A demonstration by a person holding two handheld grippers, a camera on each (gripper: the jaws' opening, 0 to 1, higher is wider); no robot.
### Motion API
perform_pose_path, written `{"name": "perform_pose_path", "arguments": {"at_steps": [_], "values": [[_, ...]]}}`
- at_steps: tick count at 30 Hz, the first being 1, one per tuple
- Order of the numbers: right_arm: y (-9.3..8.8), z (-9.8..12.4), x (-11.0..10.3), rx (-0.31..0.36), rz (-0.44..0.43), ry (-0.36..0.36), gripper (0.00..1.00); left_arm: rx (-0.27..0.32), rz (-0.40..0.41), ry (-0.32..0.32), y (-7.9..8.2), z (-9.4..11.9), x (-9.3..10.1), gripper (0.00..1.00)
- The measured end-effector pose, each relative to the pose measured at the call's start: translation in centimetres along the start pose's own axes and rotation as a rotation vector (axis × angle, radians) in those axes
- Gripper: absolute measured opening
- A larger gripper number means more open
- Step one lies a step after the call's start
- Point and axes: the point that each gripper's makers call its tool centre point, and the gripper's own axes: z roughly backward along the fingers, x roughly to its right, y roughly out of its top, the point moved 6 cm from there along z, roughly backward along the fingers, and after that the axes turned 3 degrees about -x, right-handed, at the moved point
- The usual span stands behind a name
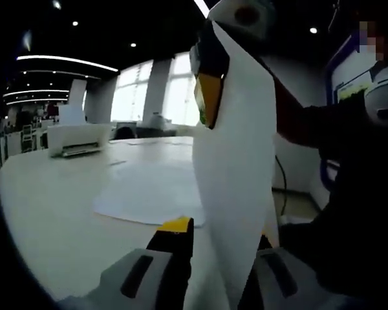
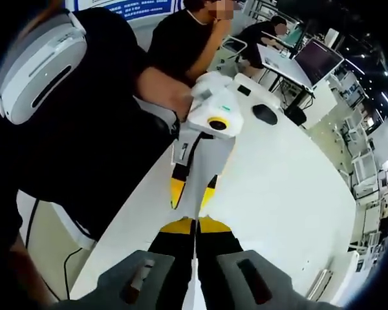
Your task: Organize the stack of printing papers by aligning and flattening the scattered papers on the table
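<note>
Paper sheet (image 1: 236, 161) held off the table (image 1: 52, 213), standing upright on edge, long axis vertical in the left gripper view. Two grippers pinch it: left gripper (image 1: 210, 258) clamps the lower edge, right gripper (image 2: 195, 226) has jaws pressed together on the thin edge, seen edge-on in the right gripper view. Loose papers (image 1: 152, 194) lie flat mid-table, fanned, count unclear. One printer (image 1: 77, 139) sits near the far table edge. Wide bare tabletop left of the papers. One person's dark-sleeved arm close beside the held sheet.
</note>
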Motion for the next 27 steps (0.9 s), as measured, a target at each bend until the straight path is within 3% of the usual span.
{"name": "perform_pose_path", "arguments": {"at_steps": [4, 8, 16, 27], "values": [[0.0, -0.1, 0.0, 0.000, 0.000, 0.003, 0.00, 0.006, -0.003, -0.008, 0.3, -0.1, 0.0, 0.17], [-0.1, -0.1, 0.0, -0.001, -0.002, 0.003, 0.00, 0.000, -0.017, -0.018, 0.3, -0.2, 0.2, 0.06], [-0.2, -0.2, -0.1, -0.008, -0.011, 0.000, 0.00, 0.002, -0.062, -0.015, 0.4, -0.4, 0.8, 0.05], [-1.1, -0.5, 0.2, -0.014, -0.012, -0.028, 0.04, 0.007, -0.047, -0.044, 0.5, -0.3, 1.2, 0.05]]}}
